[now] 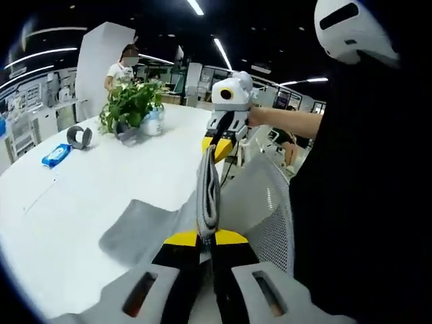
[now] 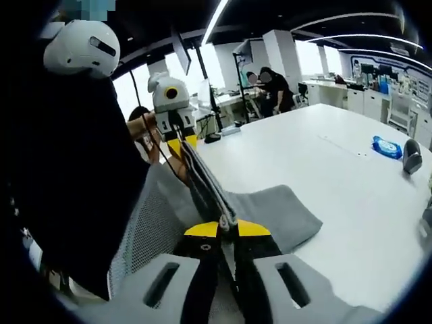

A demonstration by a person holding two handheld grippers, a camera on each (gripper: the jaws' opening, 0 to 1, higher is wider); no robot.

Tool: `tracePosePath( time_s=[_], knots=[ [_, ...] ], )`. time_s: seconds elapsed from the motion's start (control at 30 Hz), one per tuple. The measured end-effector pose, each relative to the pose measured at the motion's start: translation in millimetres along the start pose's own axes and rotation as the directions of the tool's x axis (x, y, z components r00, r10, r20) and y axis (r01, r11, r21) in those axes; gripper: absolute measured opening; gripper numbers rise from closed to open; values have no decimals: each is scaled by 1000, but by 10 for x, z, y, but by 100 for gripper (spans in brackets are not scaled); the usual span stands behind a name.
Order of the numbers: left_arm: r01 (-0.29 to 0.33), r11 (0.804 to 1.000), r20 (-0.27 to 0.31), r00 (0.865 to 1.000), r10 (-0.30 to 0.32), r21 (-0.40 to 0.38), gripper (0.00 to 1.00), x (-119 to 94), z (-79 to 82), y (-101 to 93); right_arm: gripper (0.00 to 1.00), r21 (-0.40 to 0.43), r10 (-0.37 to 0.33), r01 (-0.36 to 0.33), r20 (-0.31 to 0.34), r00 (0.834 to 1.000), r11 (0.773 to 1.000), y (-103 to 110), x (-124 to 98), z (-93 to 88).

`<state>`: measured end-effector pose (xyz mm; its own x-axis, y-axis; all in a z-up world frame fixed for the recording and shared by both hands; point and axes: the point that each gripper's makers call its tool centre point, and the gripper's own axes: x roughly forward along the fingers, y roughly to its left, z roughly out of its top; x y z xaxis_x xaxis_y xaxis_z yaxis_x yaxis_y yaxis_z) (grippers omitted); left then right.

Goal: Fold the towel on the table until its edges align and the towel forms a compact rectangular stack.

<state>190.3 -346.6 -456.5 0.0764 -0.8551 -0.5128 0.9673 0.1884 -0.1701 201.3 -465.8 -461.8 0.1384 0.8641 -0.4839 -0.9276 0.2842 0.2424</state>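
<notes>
Broadly, we are working over a white surface (image 1: 81,223) that carries everything, and the grey towel (image 1: 138,226) is the task's thing: part of it lies on the surface at about 8 o'clock in the left gripper view, while one edge rises off it, stretched taut between our two tools. We judge it is held this way so the lifted edge can be carried over and laid on the resting part, edges matched.

Our left hand-held gripper (image 1: 206,237) has its jaws pinched together on the towel edge, and our right hand-held gripper (image 2: 228,228) is likewise closed on the cloth. Each also appears in the other's view, at 12 o'clock, clamped on the far end of the edge.

Only the left gripper view gives us the potted plant (image 1: 129,108) at 11 o'clock. The blue packet (image 1: 56,155) sits at 9 o'clock there and at 3 o'clock in the right gripper view. A mesh chair back (image 2: 145,233) sits beside the towel.
</notes>
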Motion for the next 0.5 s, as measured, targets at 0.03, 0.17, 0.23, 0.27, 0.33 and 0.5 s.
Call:
tracePosePath(
  time_s=[0.03, 0.17, 0.23, 0.27, 0.33, 0.5],
  knots=[
    [8, 1000, -5, 1000, -8, -13, 6, 1, -11, 2, 4, 1, 4, -4, 1, 1000, 1000, 5, 1, 2],
    [10, 999, 5, 1000, -10, -53, 6, 41, -33, 141, 4, 24, 13, -13, 9, 1000, 1000, -100, 46, -17],
    [2, 998, 6, 1000, -1, -57, 6, 69, -33, 241, 4, 50, 12, -12, 4, 1000, 999, -199, 75, -27],
    [0, 998, 5, 1000, 0, -60, 6, 80, -36, 283, 4, 64, 13, -13, 5, 1000, 998, -218, 78, -26],
    [9, 996, 15, 1000, -8, -90, 6, 109, -40, 387, 4, 133, 14, -15, 8, 1000, 991, -324, 106, -33],
    [85, 965, 51, 996, -74, -248, 6, 224, -121, 640, 4, 266, 55, -54, 4, 998, 962, -568, 196, -97]
  ],
)
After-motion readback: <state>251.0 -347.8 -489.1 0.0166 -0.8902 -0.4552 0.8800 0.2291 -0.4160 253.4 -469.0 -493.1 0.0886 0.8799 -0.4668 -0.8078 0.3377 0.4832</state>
